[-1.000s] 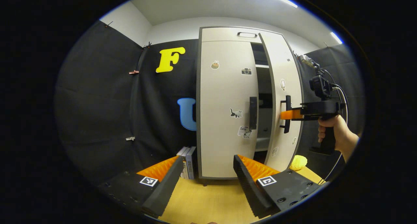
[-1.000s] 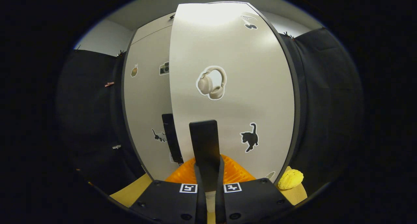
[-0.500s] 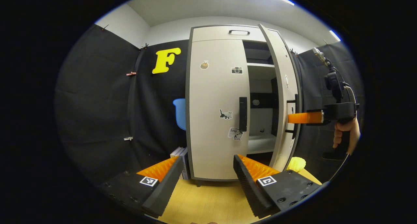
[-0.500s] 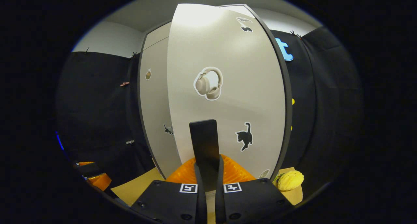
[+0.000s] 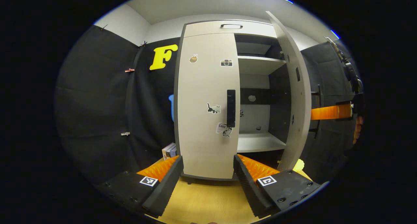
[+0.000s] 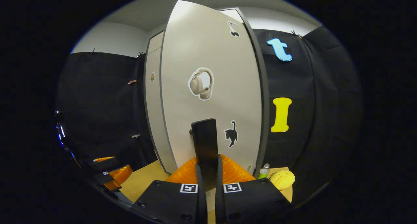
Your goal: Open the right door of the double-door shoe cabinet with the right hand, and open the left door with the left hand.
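Shoe cabinet (image 5: 208, 28) — tall, smooth matte panels with dark edging — stands on a wood-grain table (image 5: 208, 201); right door (image 6: 208, 54) is swung wide, exposing flat shelves (image 5: 257, 142); left door (image 5: 205, 87) is flush shut, its dark bar handle (image 5: 231, 108) untouched. Right gripper (image 6: 208, 171) is clamped on the right door's slim rectangular handle (image 6: 204, 139); left gripper (image 5: 208, 181) hovers before the left door with its ridged fingers (image 5: 247, 181) spread apart, holding nothing.
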Motion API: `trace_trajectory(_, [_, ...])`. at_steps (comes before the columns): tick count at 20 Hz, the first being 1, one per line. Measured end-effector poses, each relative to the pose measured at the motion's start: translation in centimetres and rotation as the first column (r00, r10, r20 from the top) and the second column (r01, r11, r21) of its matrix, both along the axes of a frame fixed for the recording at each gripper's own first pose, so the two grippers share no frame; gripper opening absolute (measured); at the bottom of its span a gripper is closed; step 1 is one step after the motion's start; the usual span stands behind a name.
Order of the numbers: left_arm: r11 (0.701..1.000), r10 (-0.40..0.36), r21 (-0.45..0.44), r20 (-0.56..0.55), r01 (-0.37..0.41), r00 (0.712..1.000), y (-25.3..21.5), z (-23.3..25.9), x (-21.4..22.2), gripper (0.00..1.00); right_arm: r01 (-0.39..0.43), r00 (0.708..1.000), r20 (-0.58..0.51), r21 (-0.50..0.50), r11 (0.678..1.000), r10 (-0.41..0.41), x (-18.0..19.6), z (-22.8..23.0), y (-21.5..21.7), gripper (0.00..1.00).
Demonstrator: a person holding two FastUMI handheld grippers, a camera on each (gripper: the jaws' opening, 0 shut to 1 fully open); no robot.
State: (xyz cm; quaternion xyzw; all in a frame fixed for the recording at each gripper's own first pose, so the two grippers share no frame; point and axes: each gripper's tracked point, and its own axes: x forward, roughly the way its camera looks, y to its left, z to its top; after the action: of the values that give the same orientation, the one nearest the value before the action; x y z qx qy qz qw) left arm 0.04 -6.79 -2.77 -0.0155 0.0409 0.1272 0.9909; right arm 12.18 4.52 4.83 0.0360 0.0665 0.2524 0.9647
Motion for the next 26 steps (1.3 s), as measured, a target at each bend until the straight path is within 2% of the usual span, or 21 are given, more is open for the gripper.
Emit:
trace_trajectory(4, [1.000,-0.026,0.016,0.003,0.025,1.000,-1.8,-0.1,0.8,0.93,0.063,0.998,0.021,0.007,0.998,-0.063,0.4,0.2,-1.9,0.13])
trace_trajectory(7, [0.999,-0.042,0.026,0.010,0.042,0.999,-2.7,-0.1,1.1,0.95,0.116,0.993,0.034,0.016,0.993,-0.117,1.0,0.4,-3.5,0.13])
trace_trajectory(9, [0.999,-0.049,0.021,0.015,0.049,0.999,-3.0,-0.1,1.2,0.93,0.154,0.987,0.041,0.022,0.988,-0.155,1.6,0.4,-4.4,0.13])
trace_trajectory(12, [0.999,-0.052,0.017,0.010,0.051,0.999,-3.1,-0.4,1.2,0.95,0.221,0.974,0.040,0.027,0.975,-0.222,2.0,0.3,-5.8,0.12])
trace_trajectory(13, [0.999,-0.050,0.020,0.008,0.050,0.999,-3.0,-0.4,1.1,0.93,0.221,0.974,0.040,0.040,0.974,-0.223,2.4,0.3,-6.0,0.09])
trace_trajectory(14, [0.999,-0.048,0.023,0.008,0.048,0.999,-2.9,-0.4,1.0,0.95,0.209,0.977,0.030,0.047,0.977,-0.211,2.4,0.3,-5.6,0.07])
trace_trajectory(15, [0.999,-0.048,0.026,0.006,0.048,0.999,-2.9,-0.5,1.1,0.93,0.211,0.977,0.036,0.048,0.976,-0.212,2.3,0.3,-5.6,0.08])
trace_trajectory(18, [0.998,-0.047,0.035,-0.005,0.047,0.999,-2.8,-0.5,1.0,0.95,0.243,0.968,0.062,0.029,0.970,-0.244,2.8,0.3,-6.6,0.09])
trace_trajectory(19, [0.998,-0.049,0.036,-0.004,0.049,0.999,-2.8,-0.4,0.9,0.93,0.243,0.968,0.053,0.038,0.969,-0.244,2.7,0.2,-6.4,0.08])
trace_trajectory(26, [0.997,-0.069,0.040,-0.034,0.071,0.997,-2.7,-0.6,0.5,0.95,0.278,0.960,0.000,0.028,0.960,-0.279,0.8,-1.8,-7.3,0.09])
